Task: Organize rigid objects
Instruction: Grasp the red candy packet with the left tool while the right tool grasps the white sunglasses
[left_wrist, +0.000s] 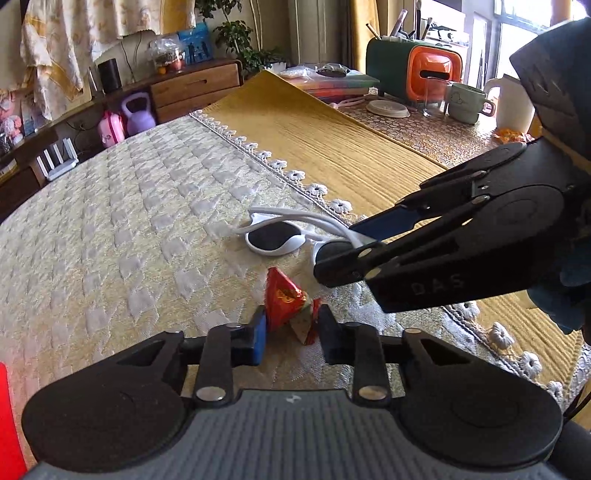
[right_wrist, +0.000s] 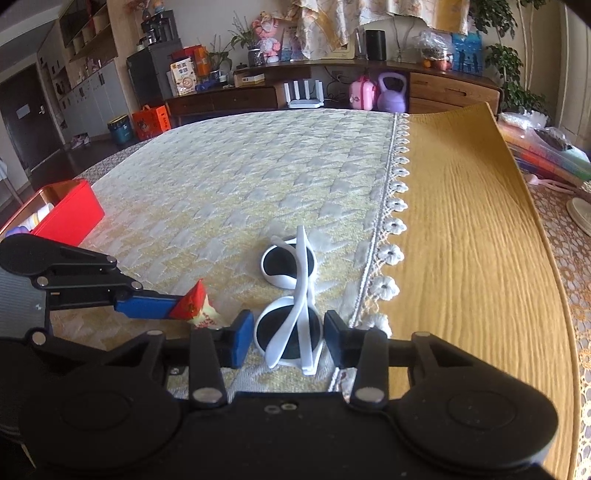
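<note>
One red packet (left_wrist: 284, 299) in left gripper (left_wrist: 291, 332); one sunglasses (right_wrist: 291, 295) between right gripper (right_wrist: 288, 332) pads.

Low wooden sideboard (right_wrist: 369, 92) along far wall, bright window (left_wrist: 535, 40), dark door (right_wrist: 26, 118), draped curtain (left_wrist: 74, 44)

The quilted cloth (right_wrist: 229, 173) lies bare beyond the sunglasses (right_wrist: 291, 295), red box (right_wrist: 70, 214) at its left edge.
</note>
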